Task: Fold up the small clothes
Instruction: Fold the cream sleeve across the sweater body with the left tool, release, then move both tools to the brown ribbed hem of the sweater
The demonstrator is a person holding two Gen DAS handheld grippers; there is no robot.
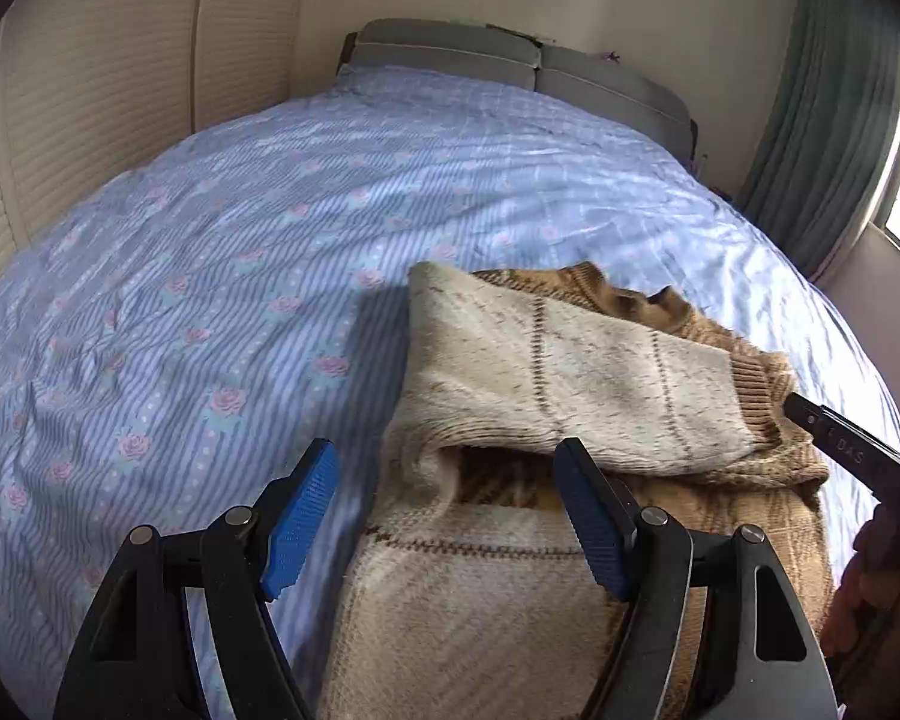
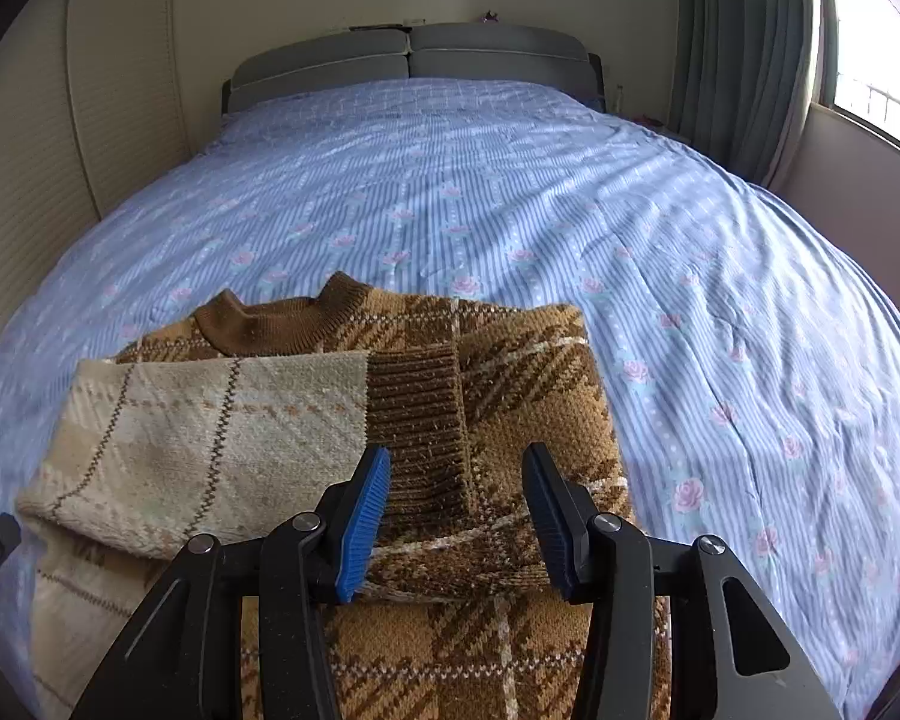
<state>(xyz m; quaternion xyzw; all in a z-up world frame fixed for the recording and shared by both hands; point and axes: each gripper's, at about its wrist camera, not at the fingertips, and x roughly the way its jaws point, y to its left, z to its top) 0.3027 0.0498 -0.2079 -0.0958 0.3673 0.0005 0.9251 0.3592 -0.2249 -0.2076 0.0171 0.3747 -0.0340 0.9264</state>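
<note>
A small brown and cream plaid knit sweater (image 2: 510, 396) lies on the bed, collar (image 2: 282, 324) toward the headboard. Its cream sleeve (image 2: 210, 438) is folded across the chest, brown ribbed cuff (image 2: 417, 414) near the middle. In the left wrist view the same sleeve (image 1: 570, 372) crosses the sweater body (image 1: 468, 612). My left gripper (image 1: 450, 510) is open and empty, just above the sweater's left edge. My right gripper (image 2: 456, 510) is open and empty, over the cuff and the sweater's right side. The right gripper's fingertip (image 1: 834, 432) shows at the right edge of the left wrist view.
The bed carries a blue striped sheet with pink roses (image 2: 510, 192). A grey padded headboard (image 2: 414, 54) stands at the far end. A cream panelled wall (image 1: 90, 90) runs along the left. Green curtains (image 2: 744, 48) and a bright window (image 2: 876, 48) are at the right.
</note>
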